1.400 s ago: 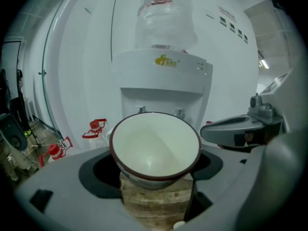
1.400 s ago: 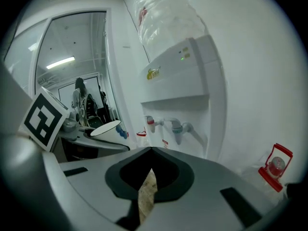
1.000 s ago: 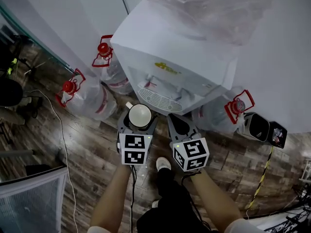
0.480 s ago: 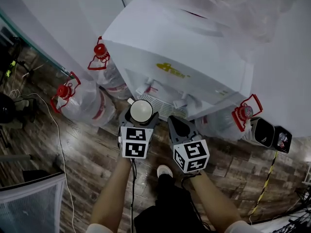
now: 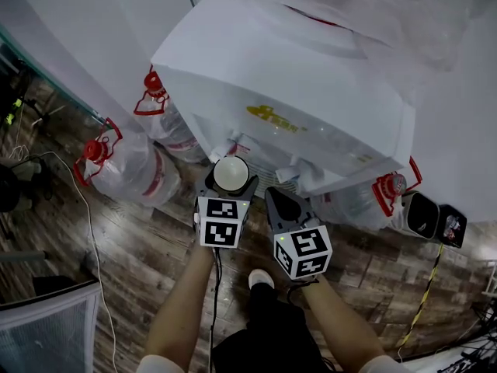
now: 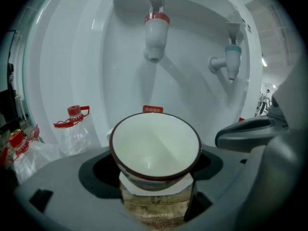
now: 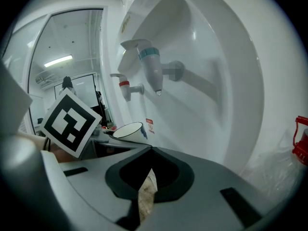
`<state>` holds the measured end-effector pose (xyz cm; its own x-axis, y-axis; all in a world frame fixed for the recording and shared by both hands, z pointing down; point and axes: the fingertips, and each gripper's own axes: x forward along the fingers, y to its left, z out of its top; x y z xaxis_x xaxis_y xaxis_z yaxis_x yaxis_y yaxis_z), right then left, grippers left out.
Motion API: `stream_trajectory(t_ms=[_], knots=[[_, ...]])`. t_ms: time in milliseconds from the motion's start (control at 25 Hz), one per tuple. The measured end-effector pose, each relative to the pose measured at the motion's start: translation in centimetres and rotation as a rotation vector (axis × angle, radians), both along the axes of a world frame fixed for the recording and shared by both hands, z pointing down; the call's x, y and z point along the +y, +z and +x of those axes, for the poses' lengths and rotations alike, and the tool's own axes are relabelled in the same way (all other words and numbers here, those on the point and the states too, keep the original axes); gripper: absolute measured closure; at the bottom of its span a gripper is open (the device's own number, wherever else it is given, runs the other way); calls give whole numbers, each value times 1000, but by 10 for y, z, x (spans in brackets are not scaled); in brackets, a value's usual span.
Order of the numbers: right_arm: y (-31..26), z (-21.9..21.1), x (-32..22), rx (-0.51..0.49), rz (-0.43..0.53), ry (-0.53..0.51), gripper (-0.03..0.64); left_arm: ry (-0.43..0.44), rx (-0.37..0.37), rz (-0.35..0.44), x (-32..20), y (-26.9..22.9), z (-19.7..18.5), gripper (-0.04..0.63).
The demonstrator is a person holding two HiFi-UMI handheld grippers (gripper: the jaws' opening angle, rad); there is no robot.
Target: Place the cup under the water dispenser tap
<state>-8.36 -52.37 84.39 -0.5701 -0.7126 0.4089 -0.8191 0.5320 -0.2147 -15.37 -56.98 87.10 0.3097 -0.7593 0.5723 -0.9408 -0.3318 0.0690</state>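
White red-rimmed ceramic cup (image 6: 155, 148) clamped upright in your left claw (image 6: 155, 184), low before red-collared white tap (image 6: 155, 32). Your right claw (image 7: 143, 191) closed tight, holding nothing. Risk: lift too high, rim knocks tap; stop short, water misses.

Open room is seen under the red tap (image 6: 155, 32), between its spout and the cup (image 6: 155, 148) that is gripped in the left tongs (image 5: 230, 179). Behind that gap the way is shut off by the white back wall of the water dispenser (image 5: 295, 61). To the right, the blue tap (image 6: 233, 61) sticks out, and free air is seen below it too. The left tongs are crowded on their right by the right tongs (image 5: 281, 202), which are held just beside them. On the floor (image 5: 140, 247), the left side is blocked by big bottles (image 5: 132, 169), and the right side by another bottle (image 5: 361, 200). Bare floor is seen in front of the dispenser.
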Motion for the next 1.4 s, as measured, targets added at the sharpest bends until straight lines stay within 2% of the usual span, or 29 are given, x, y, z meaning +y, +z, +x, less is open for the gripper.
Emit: stream_trajectory(t_ms=[480, 680, 920, 1400], knots=[[8, 0, 0, 5, -11, -1, 597, 1, -29, -37, -17, 16, 3, 156], [10, -2, 3, 10, -16, -10, 597, -4, -10, -22, -19, 19, 4, 156], [11, 1, 3, -1, -28, -1, 597, 4, -7, 53, -23, 17, 8, 156], [7, 5, 8, -8, -36, 14, 597, -27, -18, 30, -20, 21, 5, 156]])
